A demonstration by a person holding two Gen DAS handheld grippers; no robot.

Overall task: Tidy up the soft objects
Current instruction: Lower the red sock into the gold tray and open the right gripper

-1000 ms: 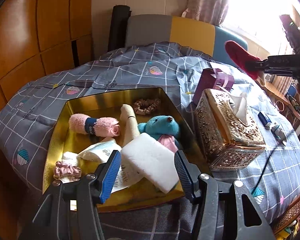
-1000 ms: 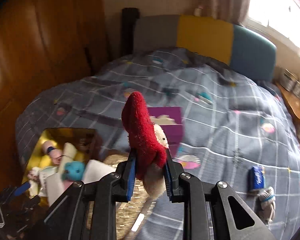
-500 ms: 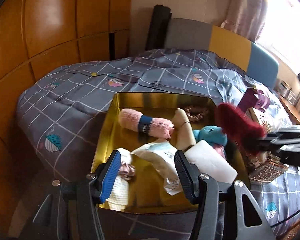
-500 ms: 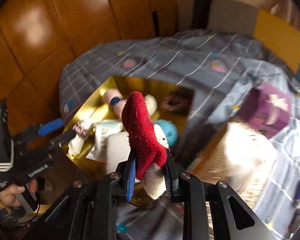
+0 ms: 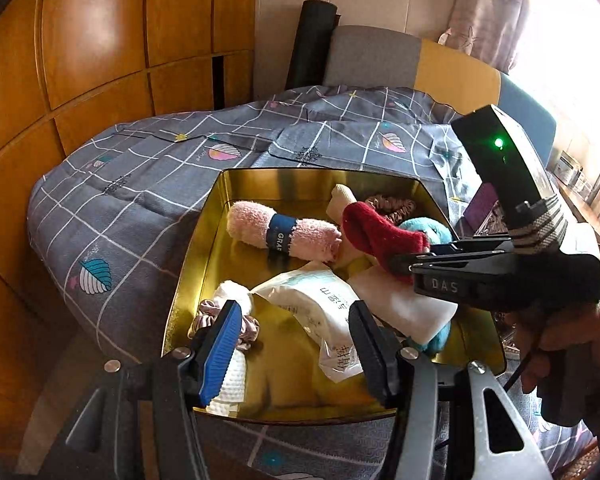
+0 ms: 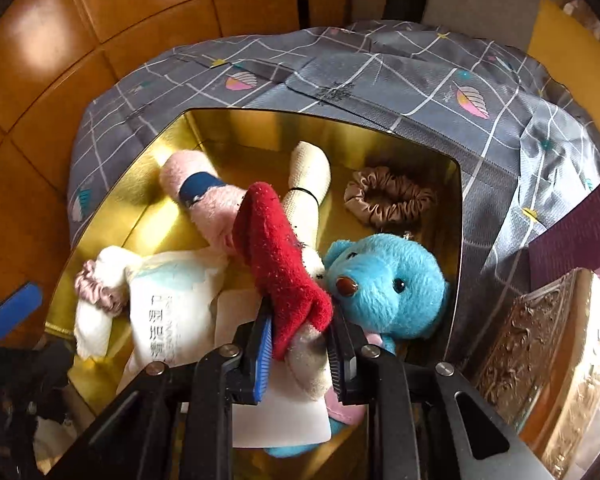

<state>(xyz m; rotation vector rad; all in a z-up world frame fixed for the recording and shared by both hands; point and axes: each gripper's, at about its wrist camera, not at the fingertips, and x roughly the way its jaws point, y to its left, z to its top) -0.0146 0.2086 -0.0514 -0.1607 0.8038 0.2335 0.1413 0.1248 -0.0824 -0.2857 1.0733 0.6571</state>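
My right gripper (image 6: pixel 300 354) (image 5: pixel 400 262) is shut on a red and white sock (image 6: pixel 280 256) (image 5: pixel 380 232), held over the gold tin (image 5: pixel 196 240) (image 6: pixel 454 216) on the bed. Inside the tin lie a pink rolled towel (image 5: pixel 284 232) (image 6: pixel 204 200), a cream roll (image 6: pixel 308 184), a brown scrunchie (image 6: pixel 388 200), a blue teddy (image 6: pixel 384 284), a white sponge (image 5: pixel 404 304), a white packet (image 5: pixel 324 304) (image 6: pixel 168 312) and a pink scrunchie (image 5: pixel 208 324) on a white cloth. My left gripper (image 5: pixel 296 348) hangs open over the tin's near edge, holding nothing.
The tin rests on a grey checked quilt (image 5: pixel 140 192). An ornate gold tissue box (image 6: pixel 540 344) and a purple box (image 6: pixel 580 232) stand to the tin's right. Wooden wall panels (image 5: pixel 80 60) lie to the left. A person's hand (image 5: pixel 560 340) grips the right gripper's handle.
The right gripper has swung left and down with the sock, from above the tissue box to over the tin. The left gripper shifted left along the tin's near edge.
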